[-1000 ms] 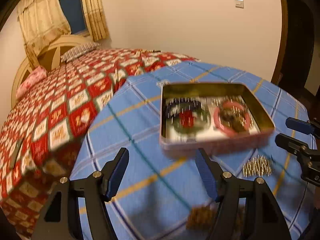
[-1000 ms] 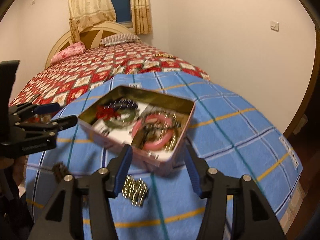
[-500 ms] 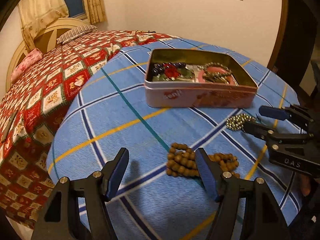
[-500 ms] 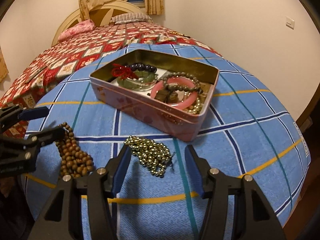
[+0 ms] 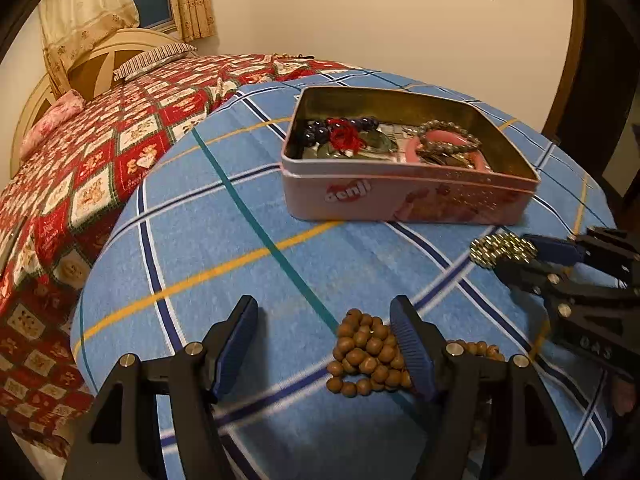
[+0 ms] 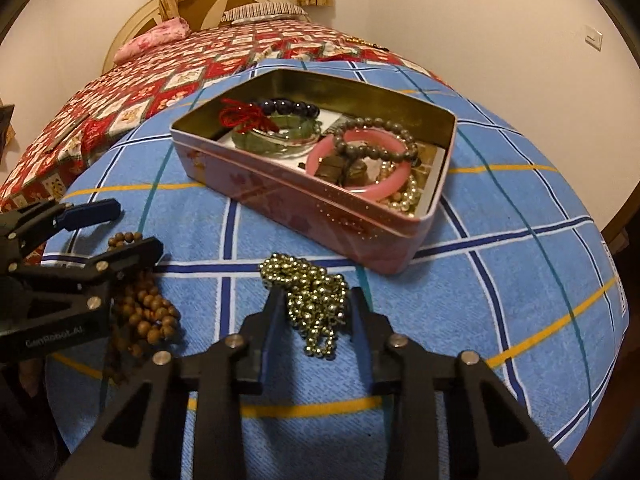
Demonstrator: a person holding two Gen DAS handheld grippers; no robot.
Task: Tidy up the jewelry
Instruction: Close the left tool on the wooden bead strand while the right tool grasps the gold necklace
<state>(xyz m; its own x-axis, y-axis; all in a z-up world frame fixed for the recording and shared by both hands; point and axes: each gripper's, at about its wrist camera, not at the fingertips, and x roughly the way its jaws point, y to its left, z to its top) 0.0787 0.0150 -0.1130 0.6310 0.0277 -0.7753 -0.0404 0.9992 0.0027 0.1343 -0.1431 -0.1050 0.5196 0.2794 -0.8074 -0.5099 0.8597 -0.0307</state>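
A pink tin box [image 5: 400,200] [image 6: 304,200] sits on the blue checked tablecloth and holds several bracelets, among them a pink bangle [image 6: 360,160] and dark beads [image 6: 288,107]. A brown wooden bead bracelet [image 5: 364,354] [image 6: 146,312] lies on the cloth; my open left gripper [image 5: 326,334] is low over it, its right finger resting among the beads. A gold bead chain [image 6: 316,300] [image 5: 500,250] lies in front of the tin. My right gripper [image 6: 316,298] straddles it, jaws narrowed beside the beads, not visibly clamped.
The round table's cloth [image 5: 224,248] drops off at the near and left edges. A bed with a red patterned quilt [image 5: 100,152] stands close behind on the left. A cream wall [image 5: 380,12] is at the back. The two grippers are near each other.
Both grippers have come down and forward to the table. The left one now reaches the wooden beads; the right one has narrowed its jaws around the gold chain.
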